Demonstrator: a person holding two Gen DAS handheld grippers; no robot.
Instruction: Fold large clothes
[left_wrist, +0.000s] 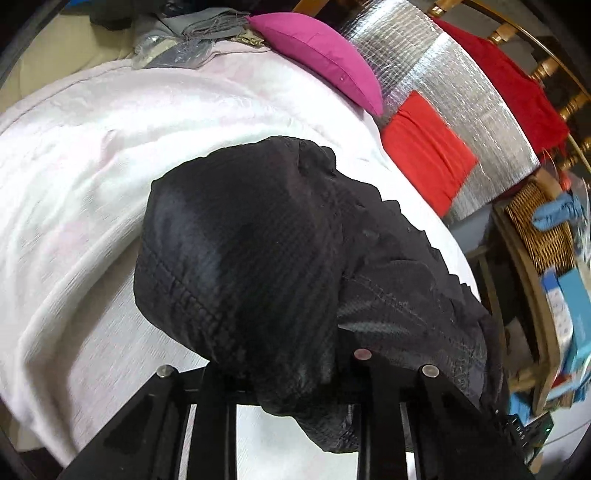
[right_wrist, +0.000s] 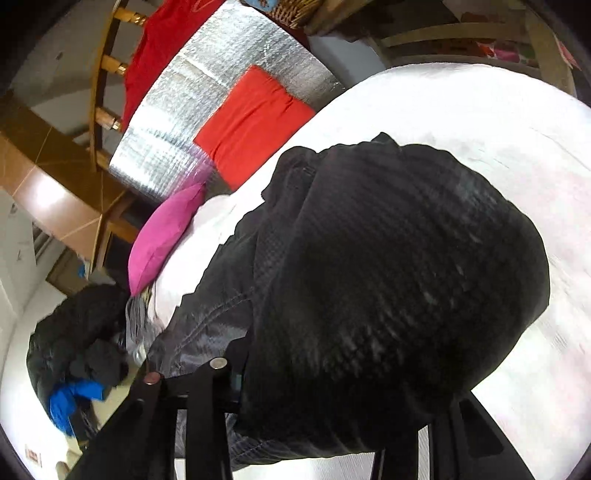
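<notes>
A black quilted jacket (left_wrist: 258, 251) hangs bunched above a white bedspread (left_wrist: 92, 166). My left gripper (left_wrist: 291, 384) is shut on a fold of the jacket, and the cloth drapes over the fingers and hides the tips. In the right wrist view the same jacket (right_wrist: 388, 277) bulges in front of the camera over the white bedspread (right_wrist: 498, 122). My right gripper (right_wrist: 325, 413) is shut on another part of it, with the fingertips buried in the fabric.
A magenta pillow (left_wrist: 325, 55), a folded orange-red cloth (left_wrist: 428, 151) and a silver foil mat (left_wrist: 461, 92) lie at the bed's far side. A wicker basket (left_wrist: 535, 229) stands to the right. A pile of dark and blue clothes (right_wrist: 74, 369) lies left.
</notes>
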